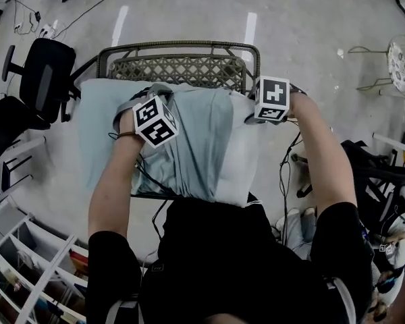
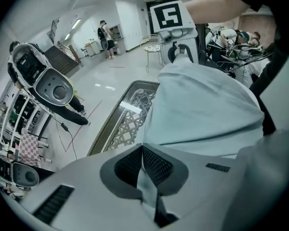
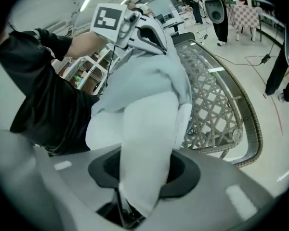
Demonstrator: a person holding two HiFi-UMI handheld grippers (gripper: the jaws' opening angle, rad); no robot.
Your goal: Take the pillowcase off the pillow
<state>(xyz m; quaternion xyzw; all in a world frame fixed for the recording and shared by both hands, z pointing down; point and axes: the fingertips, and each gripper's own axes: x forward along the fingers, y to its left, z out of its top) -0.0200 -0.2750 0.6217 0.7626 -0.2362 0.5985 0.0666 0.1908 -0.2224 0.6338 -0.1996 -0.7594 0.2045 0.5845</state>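
We are pinching the blue pillowcase (image 1: 196, 140) with our left hand-held gripper (image 2: 142, 154), jaws pressing together on the cloth. Our right hand-held gripper (image 3: 137, 174) is clamping a thick fold of the white pillow (image 3: 144, 129), partly wide. Both are lying on the wicker chair (image 1: 182, 66), near us.

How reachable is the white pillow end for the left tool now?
Probably not: the left tool is shut on the pillowcase, and the right tool grips the pillow at that end.
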